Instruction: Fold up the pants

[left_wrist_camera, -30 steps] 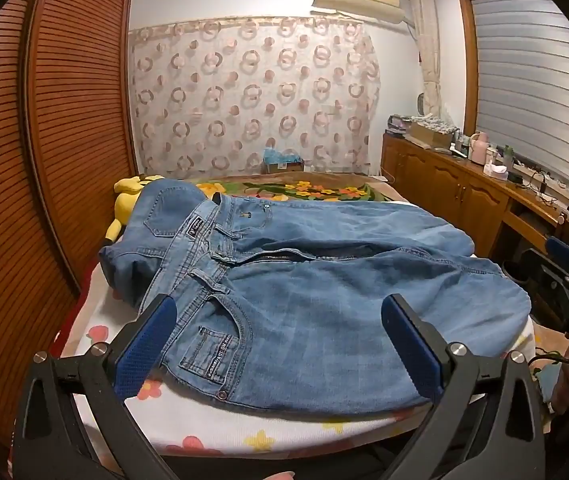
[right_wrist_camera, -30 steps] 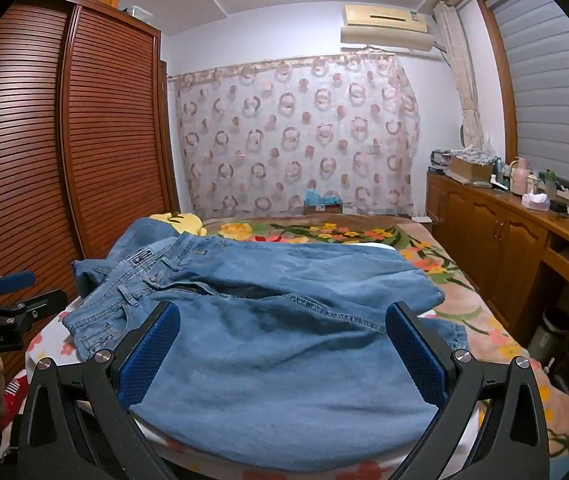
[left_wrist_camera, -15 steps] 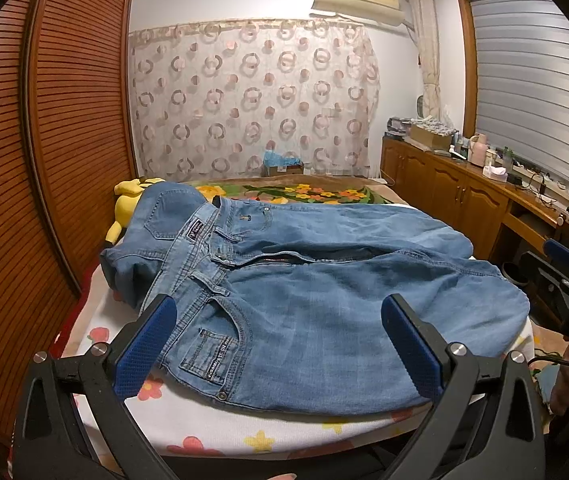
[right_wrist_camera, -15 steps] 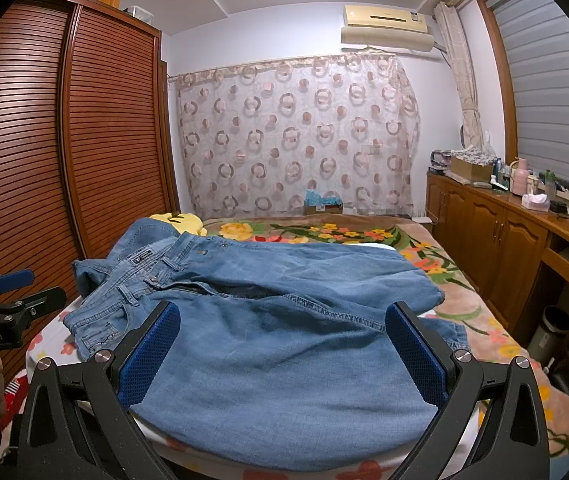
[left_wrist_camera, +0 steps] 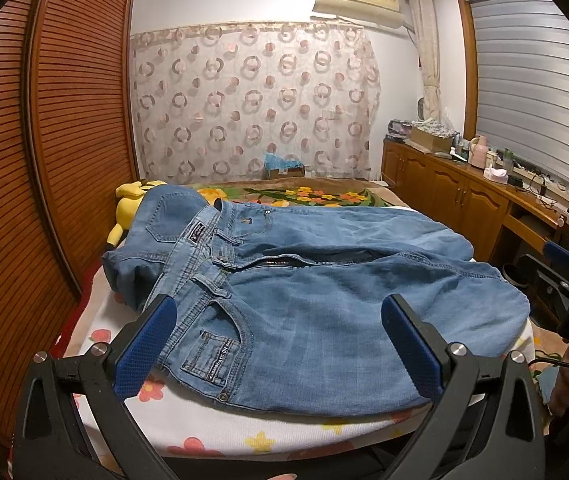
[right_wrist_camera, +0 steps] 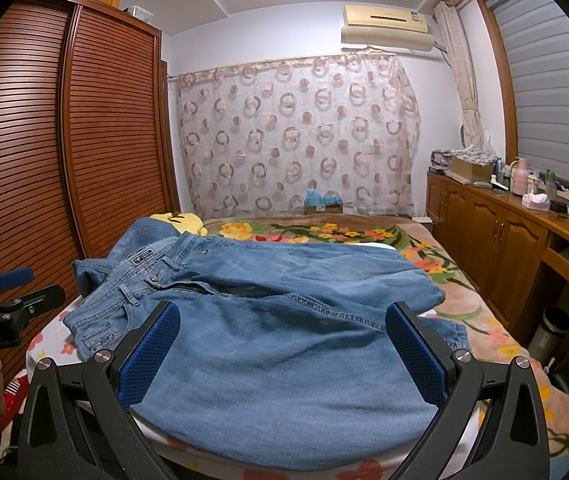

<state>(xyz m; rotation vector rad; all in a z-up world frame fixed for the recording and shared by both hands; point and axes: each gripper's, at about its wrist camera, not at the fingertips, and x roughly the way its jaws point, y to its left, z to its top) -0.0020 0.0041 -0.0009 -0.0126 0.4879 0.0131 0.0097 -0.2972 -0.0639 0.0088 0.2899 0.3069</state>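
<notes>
My left claw (left_wrist_camera: 280, 344) and right claw (right_wrist_camera: 284, 354) both hang spread wide and empty, short of the bed's (left_wrist_camera: 220, 428) near edge. The jeans (left_wrist_camera: 324, 304) lie across the bed, waistband left, near hem by that edge.

jeans (left_wrist_camera: 304, 304): one lying on bed | yellow plush toy (left_wrist_camera: 128, 204): one sitting far left | grippers: two hovering near, left gripper (left_wrist_camera: 278, 340), right gripper (right_wrist_camera: 284, 348)

Bed with white flower-print sheet (left_wrist_camera: 220, 428); light blue denim jeans (left_wrist_camera: 324, 320) spread flat across near end, yellow plush toy (left_wrist_camera: 128, 208) at far left, brown floral blanket (right_wrist_camera: 364, 236) beyond
</notes>
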